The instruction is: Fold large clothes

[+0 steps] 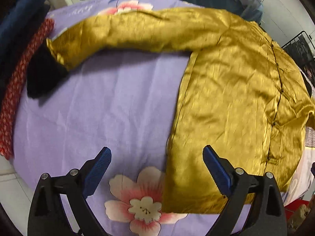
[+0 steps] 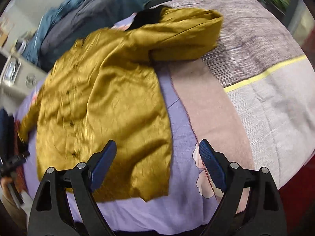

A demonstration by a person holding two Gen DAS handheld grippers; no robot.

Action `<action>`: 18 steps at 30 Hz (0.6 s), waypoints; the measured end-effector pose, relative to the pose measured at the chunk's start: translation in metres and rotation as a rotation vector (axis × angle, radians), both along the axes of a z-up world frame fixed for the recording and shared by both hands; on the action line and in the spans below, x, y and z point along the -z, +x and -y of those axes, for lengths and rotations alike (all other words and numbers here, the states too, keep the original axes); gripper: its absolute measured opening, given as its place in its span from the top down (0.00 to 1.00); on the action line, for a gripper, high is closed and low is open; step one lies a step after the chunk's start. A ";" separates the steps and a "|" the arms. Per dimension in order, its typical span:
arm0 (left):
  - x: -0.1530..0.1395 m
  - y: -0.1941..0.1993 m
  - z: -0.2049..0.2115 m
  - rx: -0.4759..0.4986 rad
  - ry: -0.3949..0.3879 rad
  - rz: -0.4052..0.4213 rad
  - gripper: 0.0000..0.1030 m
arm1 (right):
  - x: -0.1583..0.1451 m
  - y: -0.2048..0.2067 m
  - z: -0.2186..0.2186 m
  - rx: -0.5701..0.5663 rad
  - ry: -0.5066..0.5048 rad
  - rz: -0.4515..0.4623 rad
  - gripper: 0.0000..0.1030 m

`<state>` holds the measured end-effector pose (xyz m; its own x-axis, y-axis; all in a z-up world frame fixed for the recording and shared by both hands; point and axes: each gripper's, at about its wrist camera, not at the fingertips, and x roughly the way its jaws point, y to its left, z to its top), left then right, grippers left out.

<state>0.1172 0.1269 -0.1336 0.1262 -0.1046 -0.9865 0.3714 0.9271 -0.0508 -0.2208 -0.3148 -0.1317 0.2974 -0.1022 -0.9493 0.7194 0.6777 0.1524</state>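
The gold jacket (image 1: 226, 90) lies spread flat on the lilac bedsheet (image 1: 98, 108), its left sleeve (image 1: 122, 33) stretched out, nothing folded yet. Left gripper (image 1: 157, 169) and right gripper (image 2: 157, 163) hang over the hem corners, jaws released and empty

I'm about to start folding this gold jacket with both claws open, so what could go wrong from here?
1. The gold jacket looks slick and satiny; a shallow pinch by the left claw at its hem may slip.
2. The right claw straddles the hem's edge above the purple sheet and could grab bedding too.
3. The long sleeve lies outstretched and may drag.
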 end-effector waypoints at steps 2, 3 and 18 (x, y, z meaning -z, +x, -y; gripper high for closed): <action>0.011 -0.007 -0.006 0.001 0.001 -0.031 0.11 | 0.008 0.004 -0.013 -0.071 -0.023 -0.053 0.17; 0.018 -0.014 -0.007 0.006 0.000 -0.048 0.11 | 0.018 0.005 -0.018 -0.090 -0.019 -0.095 0.17; 0.068 -0.078 0.043 0.140 0.010 -0.159 0.23 | 0.088 0.000 -0.053 -0.069 0.215 -0.181 0.81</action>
<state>0.0396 0.0837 -0.2015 -0.0462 -0.1000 -0.9939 0.4850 0.8676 -0.1098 -0.2206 -0.2620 -0.2194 0.1203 0.1214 -0.9853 0.7016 0.6917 0.1709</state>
